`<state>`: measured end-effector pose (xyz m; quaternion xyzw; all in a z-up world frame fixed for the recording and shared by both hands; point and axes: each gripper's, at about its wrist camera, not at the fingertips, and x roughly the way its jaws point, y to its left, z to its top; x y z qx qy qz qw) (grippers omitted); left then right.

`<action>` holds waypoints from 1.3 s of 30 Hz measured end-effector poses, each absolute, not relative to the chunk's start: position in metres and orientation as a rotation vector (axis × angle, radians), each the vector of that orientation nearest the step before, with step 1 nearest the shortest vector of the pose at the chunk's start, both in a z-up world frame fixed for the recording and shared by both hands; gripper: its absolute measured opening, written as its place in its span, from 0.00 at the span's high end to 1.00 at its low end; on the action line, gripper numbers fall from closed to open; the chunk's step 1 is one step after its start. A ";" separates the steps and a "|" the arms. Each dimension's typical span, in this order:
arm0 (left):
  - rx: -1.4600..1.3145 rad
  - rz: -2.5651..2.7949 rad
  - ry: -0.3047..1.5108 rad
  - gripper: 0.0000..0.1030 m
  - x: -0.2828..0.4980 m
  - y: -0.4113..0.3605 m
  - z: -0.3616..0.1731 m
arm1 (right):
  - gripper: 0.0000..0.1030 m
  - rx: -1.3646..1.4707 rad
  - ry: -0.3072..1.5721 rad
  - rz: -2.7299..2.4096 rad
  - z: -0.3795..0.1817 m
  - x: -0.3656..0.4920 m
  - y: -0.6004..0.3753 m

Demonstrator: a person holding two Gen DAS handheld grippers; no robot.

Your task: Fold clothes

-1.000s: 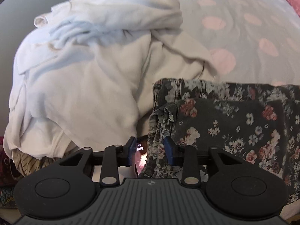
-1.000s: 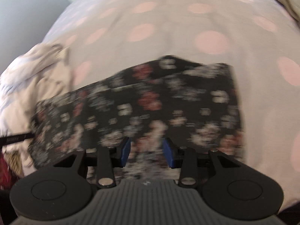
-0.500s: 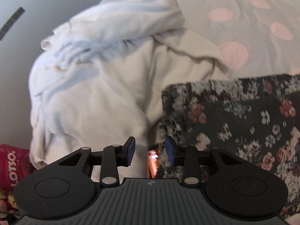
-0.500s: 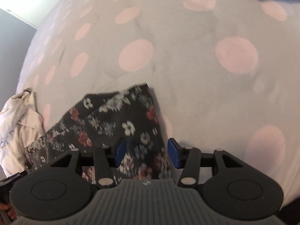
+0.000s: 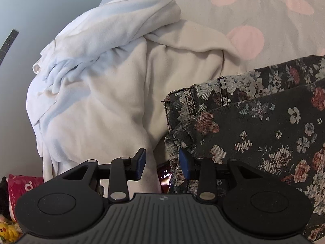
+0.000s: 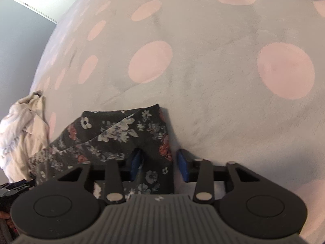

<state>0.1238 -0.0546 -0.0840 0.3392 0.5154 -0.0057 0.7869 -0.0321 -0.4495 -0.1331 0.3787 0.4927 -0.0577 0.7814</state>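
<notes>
The dark floral garment (image 5: 264, 126) lies folded on the bed (image 6: 213, 65), whose grey cover carries pink dots, with one layer doubled over another so that a stitched hem shows along its left end. In the left wrist view the left tongs (image 5: 162, 160) are released, the blue pads spread apart; the right pad sits against the bunched corner of the floral garment, while the left pad hangs over pale cloth and grips nothing. Just beside that corner, touching it, a heap of white clothes (image 5: 113, 77) is piled toward the bed's left edge, crumpled and unfolded. Low between the pads a small lit screen (image 5: 165, 175) shows, too small to read. At the lower left of this view a red bag (image 5: 22, 187) peeks out beyond the bed's edge. In the right wrist view the right tongs (image 6: 159, 165) are also released, their pads standing on either side of the garment's narrow right end without pinching it.
</notes>
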 end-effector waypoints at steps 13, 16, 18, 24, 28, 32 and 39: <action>0.723 -0.019 1.092 0.64 0.121 -0.051 -0.080 | 0.94 0.880 0.893 -0.115 -0.060 -0.051 -0.450; 0.675 -0.054 1.091 0.64 0.121 -0.050 -0.074 | 0.95 0.787 0.830 -0.116 -0.024 -0.052 -0.453; 0.608 -0.101 1.085 0.64 0.120 -0.050 -0.067 | 0.95 0.722 0.797 -0.136 -0.004 -0.053 -0.458; 0.443 -0.131 1.070 0.64 0.123 -0.040 -0.048 | 0.95 0.728 0.776 -0.313 0.006 -0.081 -0.532; 0.371 -0.131 1.070 0.64 0.128 -0.033 -0.043 | 0.94 0.762 0.806 -0.442 -0.015 -0.091 -0.566; 0.384 -0.166 1.049 0.64 0.125 -0.036 -0.037 | 0.94 0.791 0.869 -0.486 -0.045 -0.089 -0.570; 0.387 -0.225 1.026 0.64 0.117 -0.042 -0.028 | 0.76 0.613 0.891 -0.592 -0.047 -0.083 -0.560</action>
